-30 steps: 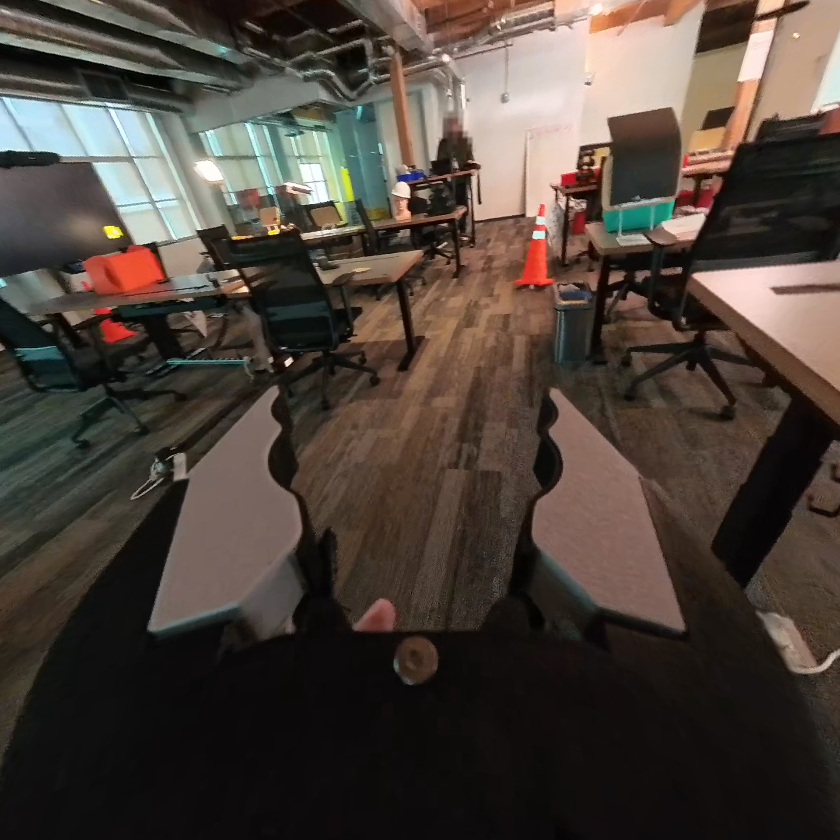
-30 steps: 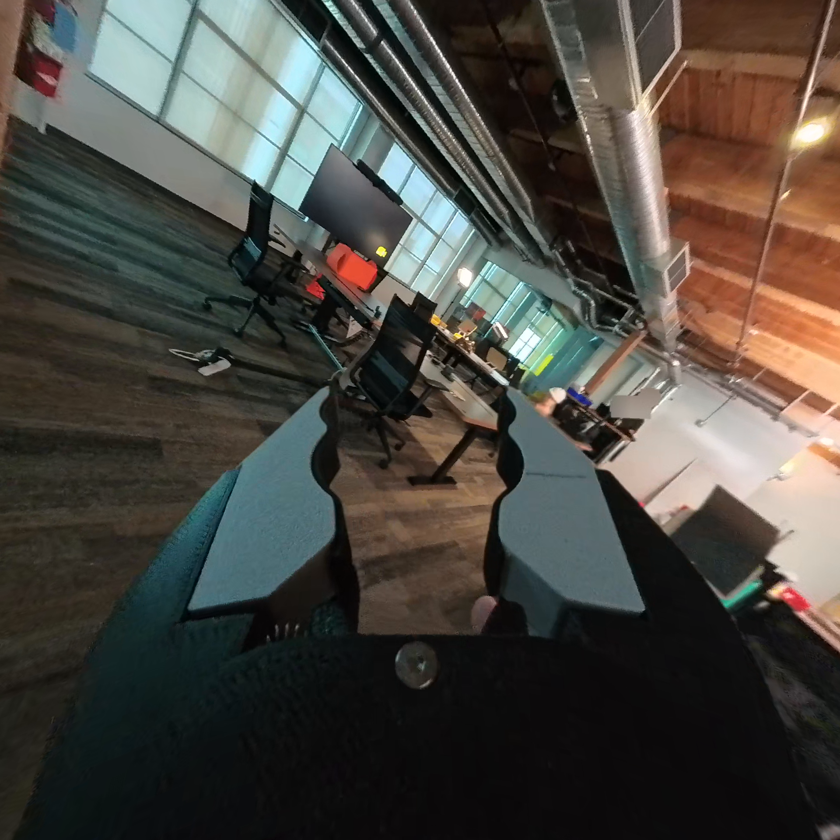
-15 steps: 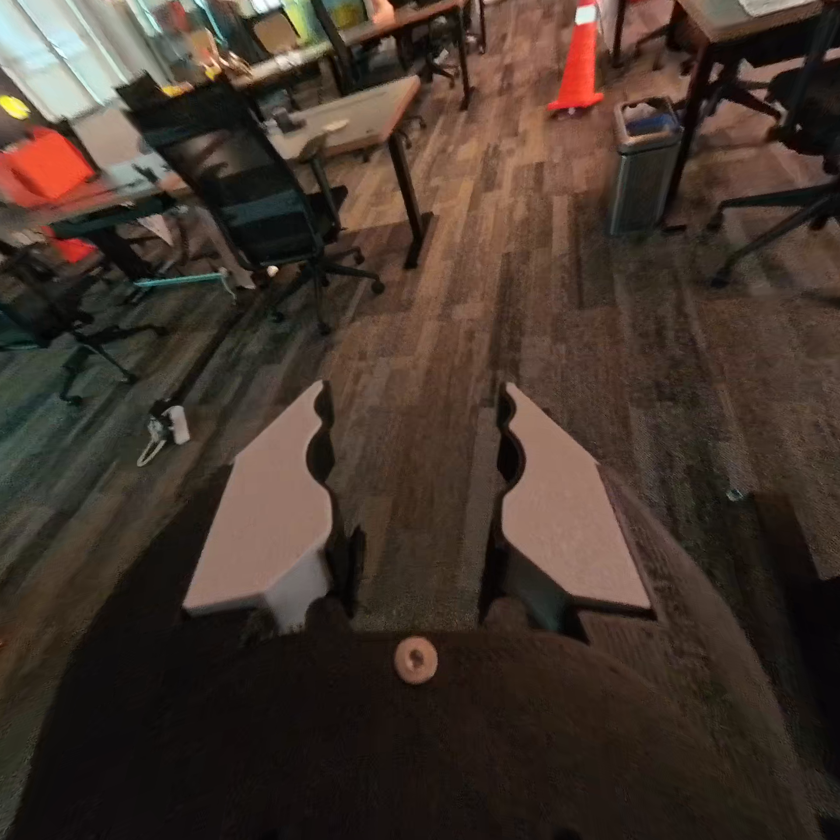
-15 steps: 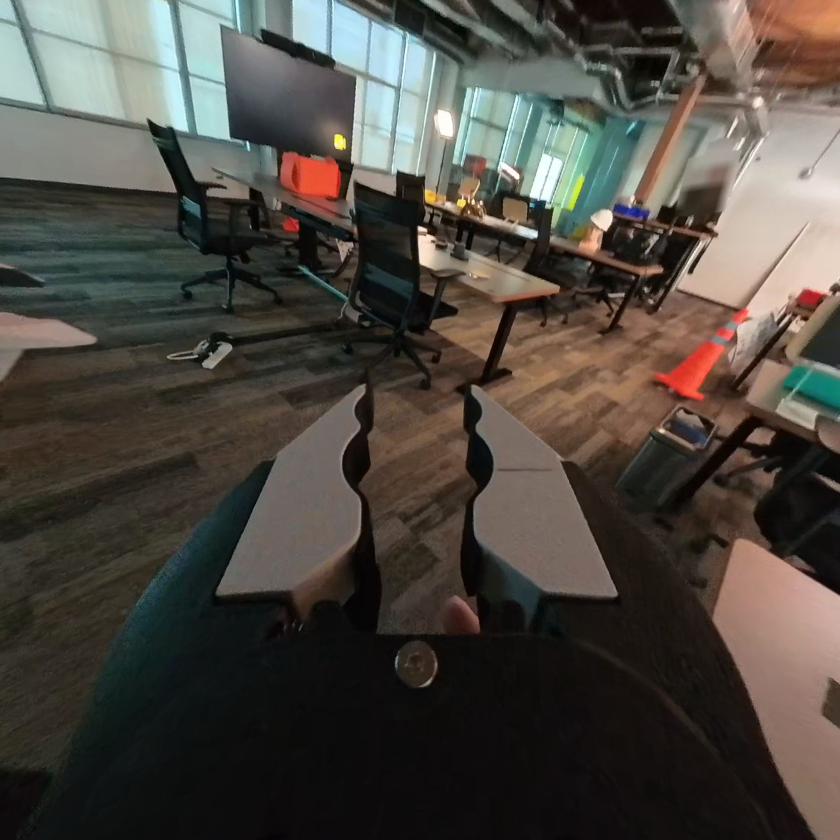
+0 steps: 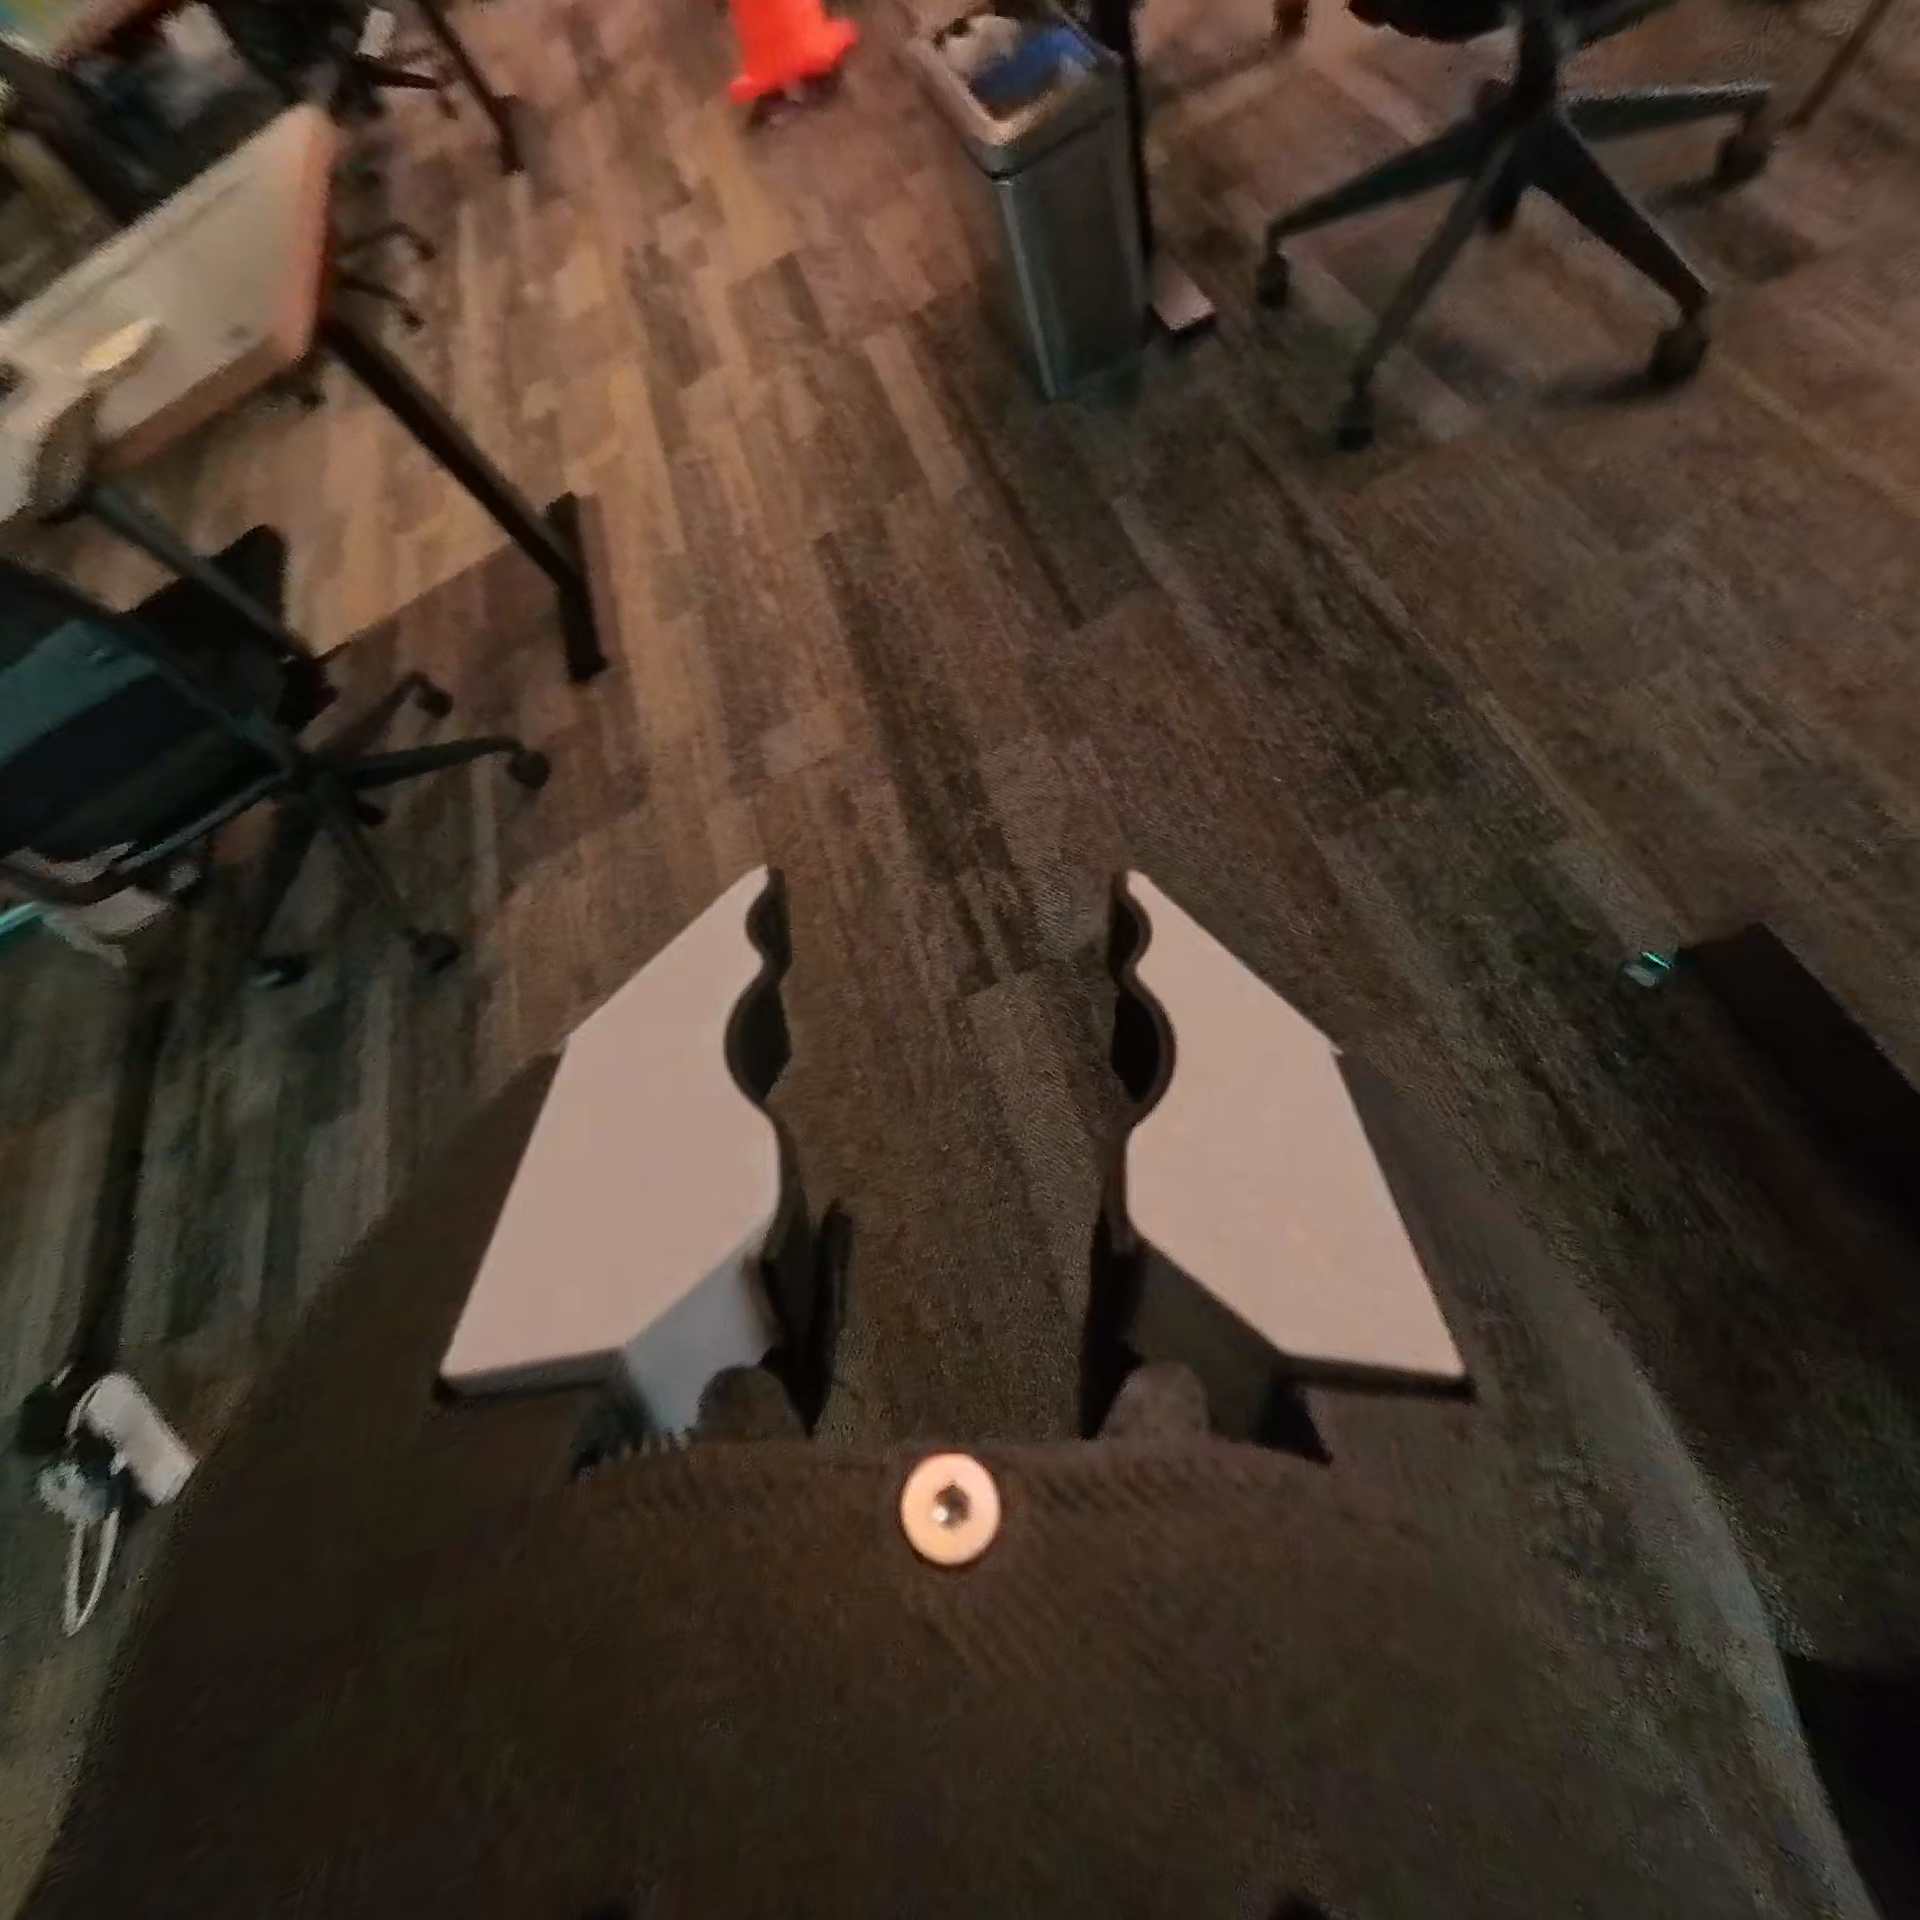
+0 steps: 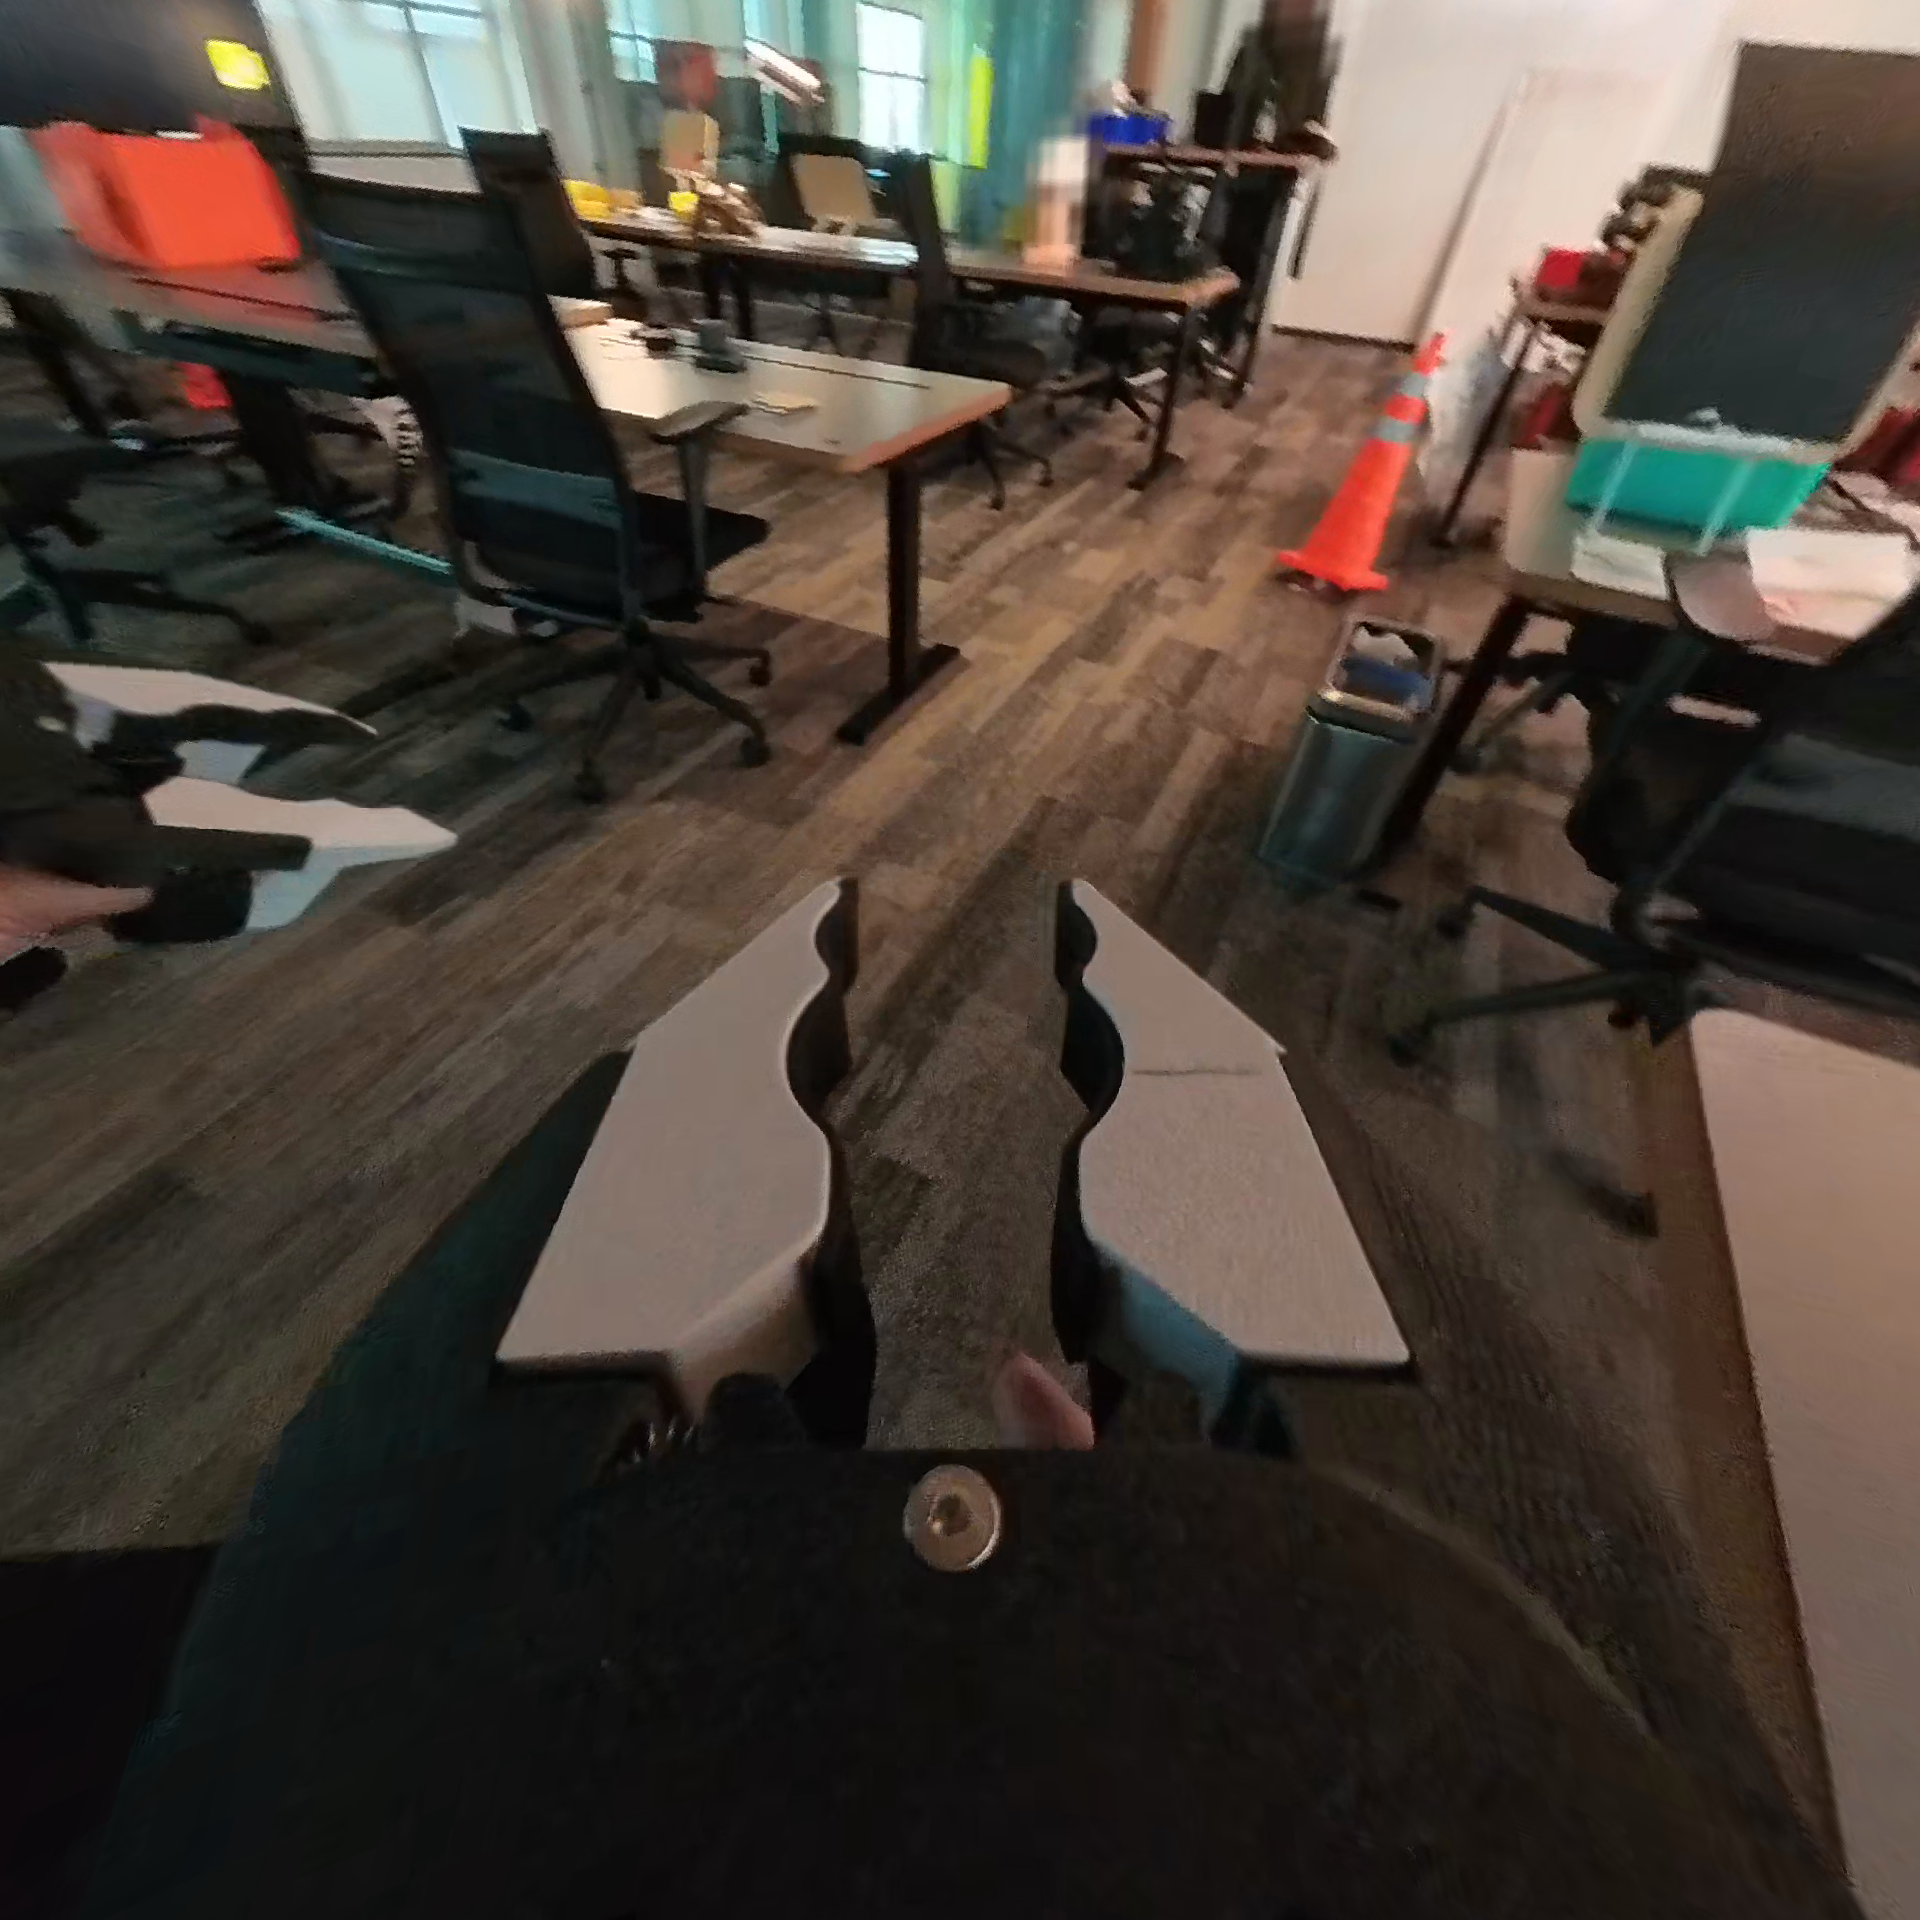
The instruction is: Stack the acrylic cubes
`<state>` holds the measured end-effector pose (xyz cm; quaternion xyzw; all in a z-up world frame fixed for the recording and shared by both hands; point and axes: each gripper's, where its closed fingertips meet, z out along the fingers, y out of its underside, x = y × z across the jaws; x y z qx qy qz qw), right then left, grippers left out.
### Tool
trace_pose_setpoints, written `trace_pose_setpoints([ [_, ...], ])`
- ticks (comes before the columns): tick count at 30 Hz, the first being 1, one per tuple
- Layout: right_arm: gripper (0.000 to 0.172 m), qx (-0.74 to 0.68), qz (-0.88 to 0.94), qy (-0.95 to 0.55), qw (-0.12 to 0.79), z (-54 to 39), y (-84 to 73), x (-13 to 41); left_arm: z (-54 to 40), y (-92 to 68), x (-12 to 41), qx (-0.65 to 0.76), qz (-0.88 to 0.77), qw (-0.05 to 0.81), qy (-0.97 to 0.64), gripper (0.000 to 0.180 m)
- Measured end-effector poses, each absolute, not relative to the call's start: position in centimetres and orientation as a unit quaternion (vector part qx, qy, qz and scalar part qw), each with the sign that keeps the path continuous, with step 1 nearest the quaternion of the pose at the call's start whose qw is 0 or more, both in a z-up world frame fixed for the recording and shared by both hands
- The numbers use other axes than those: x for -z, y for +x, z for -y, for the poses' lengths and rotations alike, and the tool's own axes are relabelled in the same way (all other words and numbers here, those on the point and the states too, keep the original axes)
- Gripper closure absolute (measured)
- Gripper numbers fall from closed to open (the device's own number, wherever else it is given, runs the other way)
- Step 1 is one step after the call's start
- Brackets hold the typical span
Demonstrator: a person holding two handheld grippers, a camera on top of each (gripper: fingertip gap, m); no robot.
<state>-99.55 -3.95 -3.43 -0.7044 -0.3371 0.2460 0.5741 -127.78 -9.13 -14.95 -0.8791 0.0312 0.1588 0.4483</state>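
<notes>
My left gripper (image 5: 945, 883): jaws released, nothing between the pads, only striped carpet (image 5: 935, 675) showing through the gap. It is tilted down toward the floor and touches nothing. In the right wrist view I see the same gripper (image 6: 343, 790) from the side at the left edge, its two pale fingers stacked one above the other with air between them.

My right gripper (image 6: 956, 894): jaws apart, a narrower gap than the left's, nothing in the grasp. It is held more level, looking out across the room. A fingertip (image 6: 1039, 1403) of the operator's hand shows at the base of the gap.

No object lies within reach of either pair of jaws, so I have no long axis or heading to log.

Outward from the left: a metal waste bin (image 5: 1060, 208) ahead and slightly right, an orange cone (image 5: 790, 52) beyond it, a chair base (image 5: 1507, 208) at upper right, a desk (image 5: 177, 343) and chair (image 5: 156, 748) at left, a white power strip (image 5: 125, 1444) on the floor at lower left.

Outward from the right: the waste bin (image 6: 1351, 748) ahead to the right, the cone (image 6: 1361, 488) behind it, a black office chair (image 6: 540, 468) and desk (image 6: 810, 405) ahead to the left, a pale table edge (image 6: 1808, 1351) at the right margin.
</notes>
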Motion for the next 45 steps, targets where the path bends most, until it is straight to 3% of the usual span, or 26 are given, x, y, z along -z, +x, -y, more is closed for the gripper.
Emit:
trace_pose_setpoints([
  [10, 0.137, -0.154, 0.240, -0.772, 0.568, -2.1, -98.3, 8.4, -9.7, -125.0, 16.7, -0.025, -0.166, 0.453, -0.876, 0.119],
  [19, 0.138, -0.085, 0.170, -0.805, 0.562, -13.2, -96.7, 19.4, -24.7, -117.3, 19.7, 0.105, -0.238, 0.439, -0.860, 0.126],
  [23, 0.152, -0.090, 0.178, -0.863, 0.464, -17.8, -98.0, 30.2, -29.1, -119.5, 23.3, 0.100, -0.242, 0.400, -0.879, 0.123],
  [25, 0.152, -0.120, 0.185, -0.896, 0.386, -18.4, -99.3, 36.5, -31.2, -122.3, 26.3, 0.076, -0.209, 0.389, -0.894, 0.102],
  [27, 0.144, -0.124, 0.176, -0.918, 0.334, -18.9, -99.4, 42.5, -32.4, -124.5, 29.9, 0.085, -0.159, 0.375, -0.909, 0.093],
  [39, 0.147, -0.042, -0.009, -0.995, 0.088, -17.9, -89.1, 81.5, -34.9, -129.2, 50.2, 0.171, -0.086, 0.323, -0.927, 0.100],
  [42, 0.144, -0.049, -0.181, -0.980, 0.063, -17.1, -86.5, 89.1, -35.2, -131.1, 53.8, 0.184, -0.058, 0.301, -0.934, 0.103],
  [45, 0.129, 0.008, -0.291, -0.954, 0.074, -16.6, -83.5, 94.2, -35.4, -132.1, 56.6, 0.194, -0.041, 0.280, -0.939, 0.105],
])
